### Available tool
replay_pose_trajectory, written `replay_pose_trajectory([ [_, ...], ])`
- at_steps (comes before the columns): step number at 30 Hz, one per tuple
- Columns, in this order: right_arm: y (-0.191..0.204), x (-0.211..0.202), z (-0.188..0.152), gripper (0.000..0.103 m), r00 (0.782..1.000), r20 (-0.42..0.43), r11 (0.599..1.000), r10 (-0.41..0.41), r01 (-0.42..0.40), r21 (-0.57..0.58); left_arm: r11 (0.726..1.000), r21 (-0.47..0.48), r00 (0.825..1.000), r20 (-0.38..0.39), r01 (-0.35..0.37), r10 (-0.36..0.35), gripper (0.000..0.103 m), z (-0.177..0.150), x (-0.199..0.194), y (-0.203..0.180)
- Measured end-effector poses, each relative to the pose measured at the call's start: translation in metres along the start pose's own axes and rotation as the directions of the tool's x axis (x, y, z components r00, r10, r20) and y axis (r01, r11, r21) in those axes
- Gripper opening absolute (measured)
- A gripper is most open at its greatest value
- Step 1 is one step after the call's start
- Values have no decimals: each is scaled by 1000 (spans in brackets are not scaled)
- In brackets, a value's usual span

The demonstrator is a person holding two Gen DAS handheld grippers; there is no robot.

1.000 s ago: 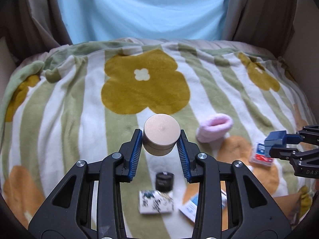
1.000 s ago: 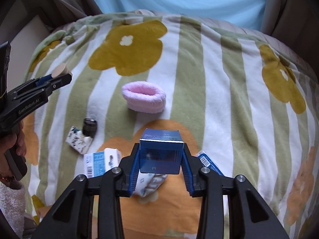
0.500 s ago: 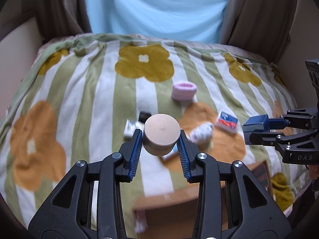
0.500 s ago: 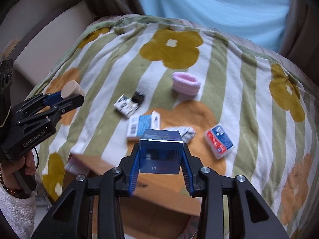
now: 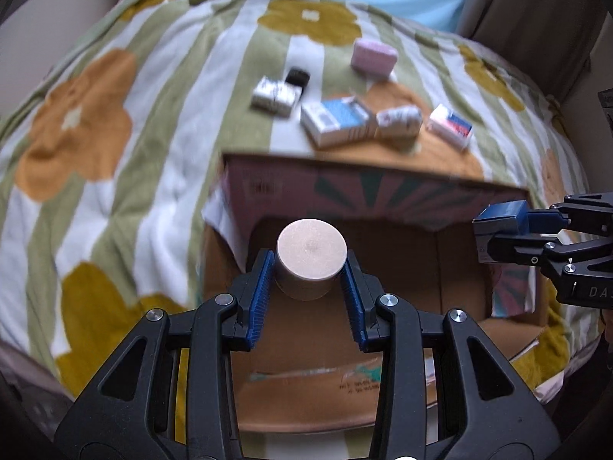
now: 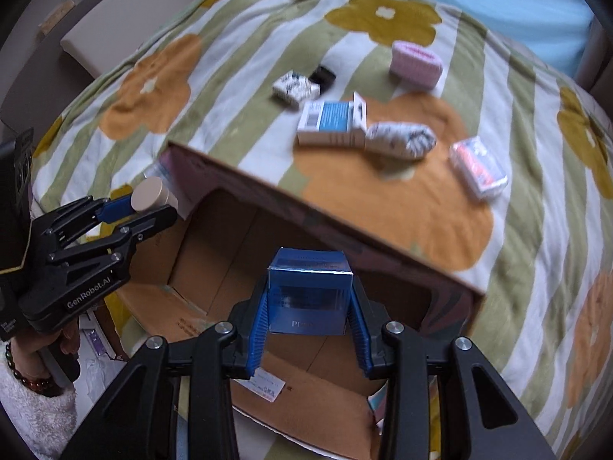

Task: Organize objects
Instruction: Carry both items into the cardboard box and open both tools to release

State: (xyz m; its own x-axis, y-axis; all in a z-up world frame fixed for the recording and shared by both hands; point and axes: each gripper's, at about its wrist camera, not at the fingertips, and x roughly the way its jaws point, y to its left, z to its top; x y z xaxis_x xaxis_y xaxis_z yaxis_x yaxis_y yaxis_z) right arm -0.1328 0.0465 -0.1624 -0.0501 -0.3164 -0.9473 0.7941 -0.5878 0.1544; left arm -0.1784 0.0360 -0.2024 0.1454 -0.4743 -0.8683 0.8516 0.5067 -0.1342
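- Spread over the bed is a striped, flowered blanket (image 6: 509,122), on which an open cardboard box (image 6: 230,257) is set at the near edge.
- A beige round jar (image 5: 311,257) is pinched by the left claw (image 5: 308,268) above the box opening.
- A blue carton (image 6: 308,295) is pinched by the right claw (image 6: 308,303), also over the box.
- Toward 12 o'clock of the box, a blue-and-white box (image 6: 332,120), a patterned roll (image 6: 400,138), a red-and-blue packet (image 6: 479,166) and a pink band (image 6: 417,63) are seen on the blanket.
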Motion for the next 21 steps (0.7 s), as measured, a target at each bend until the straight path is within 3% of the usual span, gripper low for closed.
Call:
replay_pose_trajectory([
  [6,-5,33,-25,35,999,-48,1000,-6,6,5,998,-58,999,-33,-27,25,32,-23,21,-6],
  [13,-11,42,-34,35,999,-39,1000,-13,13,18,994,-88,998,-28,-62,60,32,-19,25,-15],
  [17,-12,41,-32,35,999,-38,999,-24,25,24,991,-135,1000,14,-24,26,33,-13,17,-17],
  [18,-13,39,-31,35,999,-33,999,-23,24,30,989,-142,1000,5,-29,30,37,-11,16,-18],
  [20,-16,36,-30,41,1000,-22,999,-17,18,43,989,-142,999,-17,-31,29,67,-8,18,-20],
  [21,-17,34,-29,48,1000,-20,999,-17,18,49,988,-149,999,-18,-35,33,99,-7,17,-21],
])
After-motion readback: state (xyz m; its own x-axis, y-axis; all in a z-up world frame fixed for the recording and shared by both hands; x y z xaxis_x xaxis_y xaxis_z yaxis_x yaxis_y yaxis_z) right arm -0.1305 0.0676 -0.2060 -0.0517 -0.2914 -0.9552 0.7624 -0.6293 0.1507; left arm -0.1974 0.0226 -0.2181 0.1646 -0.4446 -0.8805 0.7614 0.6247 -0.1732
